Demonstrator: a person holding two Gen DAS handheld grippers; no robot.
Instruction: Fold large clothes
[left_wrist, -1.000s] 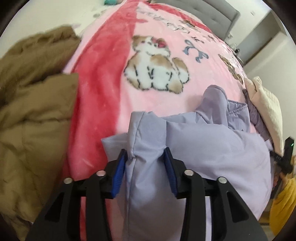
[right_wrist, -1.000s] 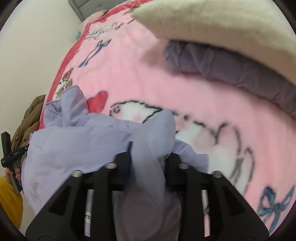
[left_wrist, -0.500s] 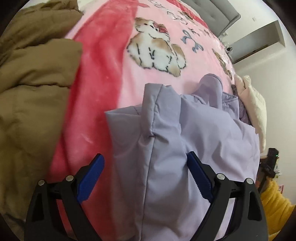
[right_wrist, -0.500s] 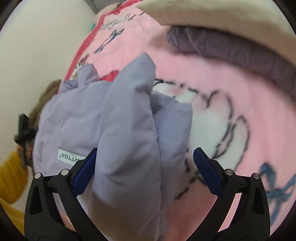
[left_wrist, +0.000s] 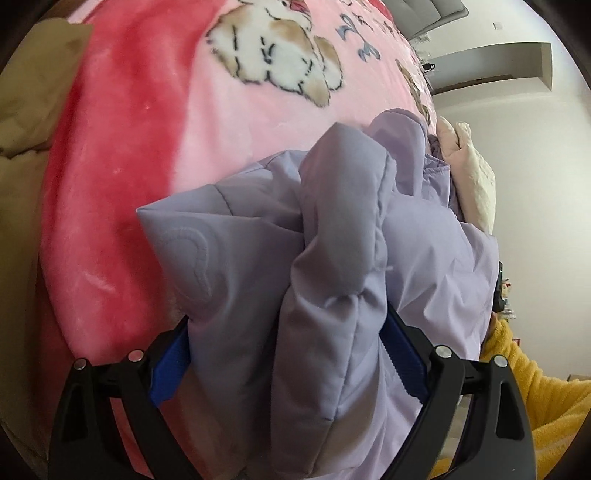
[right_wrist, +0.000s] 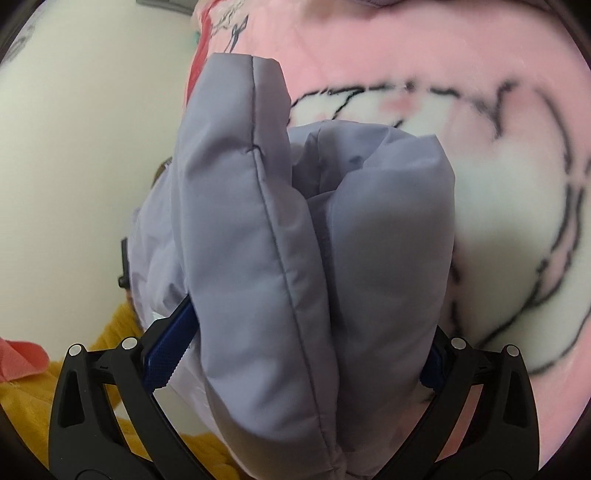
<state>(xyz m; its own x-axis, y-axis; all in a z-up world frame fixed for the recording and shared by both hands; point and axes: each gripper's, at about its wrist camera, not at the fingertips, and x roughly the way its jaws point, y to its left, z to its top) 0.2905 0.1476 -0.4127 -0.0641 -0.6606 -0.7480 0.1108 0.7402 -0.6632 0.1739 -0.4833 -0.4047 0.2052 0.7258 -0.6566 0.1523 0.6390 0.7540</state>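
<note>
You have the puffy lilac padded jacket (left_wrist: 332, 295) bunched over the pink plush cartoon blanket (left_wrist: 155, 140), each thick fold wedged between the widely spread jaws of your left gripper (left_wrist: 284, 354) and right gripper (right_wrist: 306, 350), presumably so both ends fold together.

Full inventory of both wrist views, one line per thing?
jacket: 1, lilac, padded, bunched on the blanket between both grippers' fingers
blanket: 1, pink and red with puppy print, covering the bed
brown coat: 1, tan, left edge of the bed
cream throw: 1, off-white, beyond the jacket
headboard: 1, grey, far end
yellow sleeve: person's
left gripper: black with blue pads, around the jacket
right gripper: same, around the jacket
</note>
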